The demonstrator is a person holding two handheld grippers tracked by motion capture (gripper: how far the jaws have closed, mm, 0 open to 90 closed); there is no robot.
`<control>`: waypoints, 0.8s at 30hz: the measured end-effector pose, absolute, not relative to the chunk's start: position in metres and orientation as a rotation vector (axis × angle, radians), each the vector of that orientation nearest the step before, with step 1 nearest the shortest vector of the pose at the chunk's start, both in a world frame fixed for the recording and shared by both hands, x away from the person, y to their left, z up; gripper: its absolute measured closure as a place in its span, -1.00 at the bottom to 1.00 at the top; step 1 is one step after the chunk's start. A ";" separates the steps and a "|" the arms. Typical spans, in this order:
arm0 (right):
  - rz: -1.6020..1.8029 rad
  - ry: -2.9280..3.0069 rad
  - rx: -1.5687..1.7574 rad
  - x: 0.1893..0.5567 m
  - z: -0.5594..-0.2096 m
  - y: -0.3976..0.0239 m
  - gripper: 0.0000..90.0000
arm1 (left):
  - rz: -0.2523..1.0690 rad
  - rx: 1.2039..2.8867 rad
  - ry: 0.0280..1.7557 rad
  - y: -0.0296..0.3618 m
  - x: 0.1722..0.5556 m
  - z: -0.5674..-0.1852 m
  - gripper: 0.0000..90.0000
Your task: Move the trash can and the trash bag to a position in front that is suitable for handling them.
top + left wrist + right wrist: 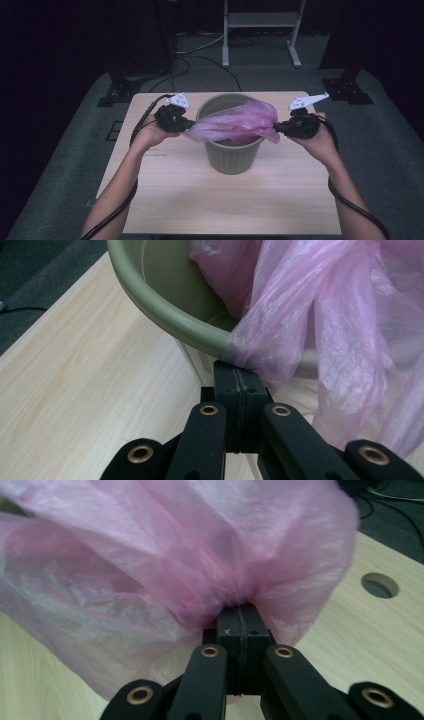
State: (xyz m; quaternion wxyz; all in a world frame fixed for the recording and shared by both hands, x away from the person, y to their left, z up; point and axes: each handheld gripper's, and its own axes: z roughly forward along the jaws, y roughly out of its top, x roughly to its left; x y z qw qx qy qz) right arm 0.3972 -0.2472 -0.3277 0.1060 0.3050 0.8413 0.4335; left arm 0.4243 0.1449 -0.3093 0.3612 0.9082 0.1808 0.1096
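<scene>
A green bin (231,155) stands upright in the middle of the wooden table (190,200). A thin pink plastic bag (235,122) is stretched across its mouth between both grippers. My left gripper (191,122) is at the bin's left rim, shut on the bag's left edge. In the left gripper view its jaws (239,375) pinch the pink film (320,315) right at the green rim (165,315). My right gripper (276,129) is at the bin's right side, shut on the bag's other edge. The right gripper view has its jaws (240,611) closed on the gathered bag (165,550).
A white metal frame (260,30) stands on the floor behind the table, with dark stands (117,90) and cables at both back corners. A round cable hole (380,585) is in the tabletop by my right gripper. Bare wood lies in front of the bin.
</scene>
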 end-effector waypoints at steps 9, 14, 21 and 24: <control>1.274 2.526 0.815 0.380 -0.325 -0.240 1.00 | 0.258 2.358 0.407 0.150 0.408 -0.306 1.00; 1.266 2.577 0.714 0.365 -0.321 -0.226 1.00 | 0.244 2.367 0.339 0.142 0.392 -0.301 1.00; 1.255 2.578 0.725 0.360 -0.319 -0.231 1.00 | 0.260 2.378 0.373 0.158 0.390 -0.300 1.00; 1.284 2.546 0.762 0.363 -0.317 -0.243 0.99 | 0.276 2.373 0.398 0.166 0.392 -0.298 1.00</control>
